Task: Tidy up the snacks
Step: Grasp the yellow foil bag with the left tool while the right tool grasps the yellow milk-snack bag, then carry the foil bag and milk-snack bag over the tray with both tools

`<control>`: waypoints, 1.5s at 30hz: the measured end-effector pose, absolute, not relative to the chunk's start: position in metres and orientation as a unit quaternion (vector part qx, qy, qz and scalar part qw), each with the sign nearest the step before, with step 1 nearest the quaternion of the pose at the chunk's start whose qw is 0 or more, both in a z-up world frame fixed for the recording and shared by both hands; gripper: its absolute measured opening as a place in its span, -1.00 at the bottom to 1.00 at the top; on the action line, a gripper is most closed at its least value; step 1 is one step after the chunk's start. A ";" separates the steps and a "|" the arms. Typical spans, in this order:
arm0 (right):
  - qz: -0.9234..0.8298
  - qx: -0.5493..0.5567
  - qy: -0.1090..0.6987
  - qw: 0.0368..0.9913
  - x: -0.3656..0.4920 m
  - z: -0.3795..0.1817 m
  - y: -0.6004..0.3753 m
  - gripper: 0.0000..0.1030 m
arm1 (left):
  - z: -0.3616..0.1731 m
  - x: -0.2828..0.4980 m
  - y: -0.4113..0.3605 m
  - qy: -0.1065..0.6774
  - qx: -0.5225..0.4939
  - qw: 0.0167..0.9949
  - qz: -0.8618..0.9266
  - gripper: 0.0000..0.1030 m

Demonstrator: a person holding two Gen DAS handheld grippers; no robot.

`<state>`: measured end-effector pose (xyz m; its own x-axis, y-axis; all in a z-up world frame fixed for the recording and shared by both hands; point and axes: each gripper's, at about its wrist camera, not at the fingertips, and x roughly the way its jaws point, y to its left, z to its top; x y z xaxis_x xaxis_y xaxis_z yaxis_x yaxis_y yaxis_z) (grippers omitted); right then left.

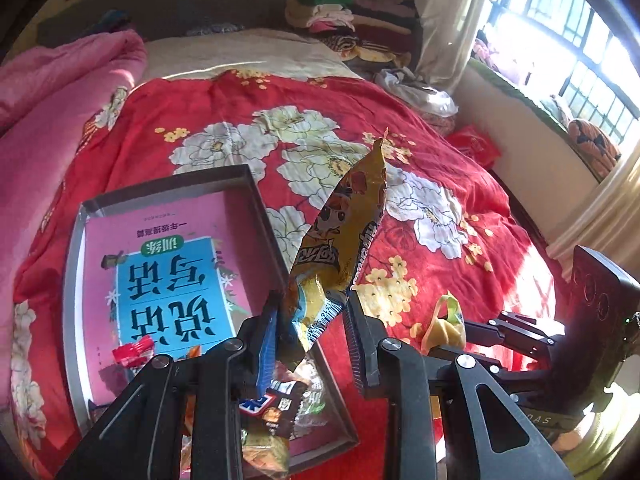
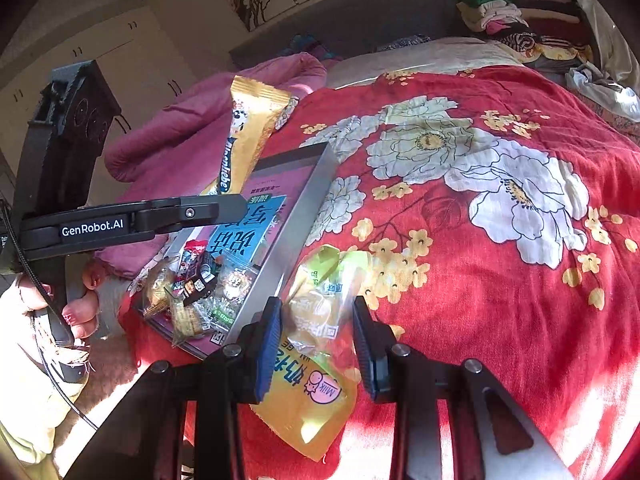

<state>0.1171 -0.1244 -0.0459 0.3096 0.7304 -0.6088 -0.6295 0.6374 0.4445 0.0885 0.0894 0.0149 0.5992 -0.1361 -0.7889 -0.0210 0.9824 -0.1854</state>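
Observation:
My left gripper (image 1: 310, 320) is shut on the lower end of a long gold snack packet (image 1: 346, 224) and holds it upright above the right edge of a grey tray (image 1: 256, 200); the packet also shows in the right wrist view (image 2: 250, 136). The tray, lined with a pink and blue book cover (image 1: 172, 268), holds several small wrapped snacks (image 1: 276, 404) at its near end. My right gripper (image 2: 318, 332) is open, its fingers on either side of a yellow-green milk snack bag (image 2: 316, 360) lying on the red bedspread beside the tray (image 2: 304, 208).
The red floral bedspread (image 1: 340, 136) covers the bed. A pink quilt (image 1: 52, 120) lies along the left. Folded clothes (image 1: 344, 16) pile at the headboard. A window (image 1: 580, 52) and sill stand on the right. A red bag (image 1: 476, 144) lies at the bed's right edge.

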 end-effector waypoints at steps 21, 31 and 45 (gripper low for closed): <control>0.473 0.012 0.375 0.797 0.078 -0.017 -0.056 -0.32 | 0.014 -0.023 0.210 0.426 -0.154 0.885 0.106 -0.40; 0.471 -0.021 0.377 0.797 0.067 -0.023 -0.034 -0.32 | -0.014 -0.045 0.228 0.447 -0.170 0.868 0.134 -0.40; 0.450 -0.058 0.383 0.805 0.065 -0.038 -0.022 -0.32 | -0.034 -0.039 0.219 0.463 -0.172 0.862 0.116 -0.40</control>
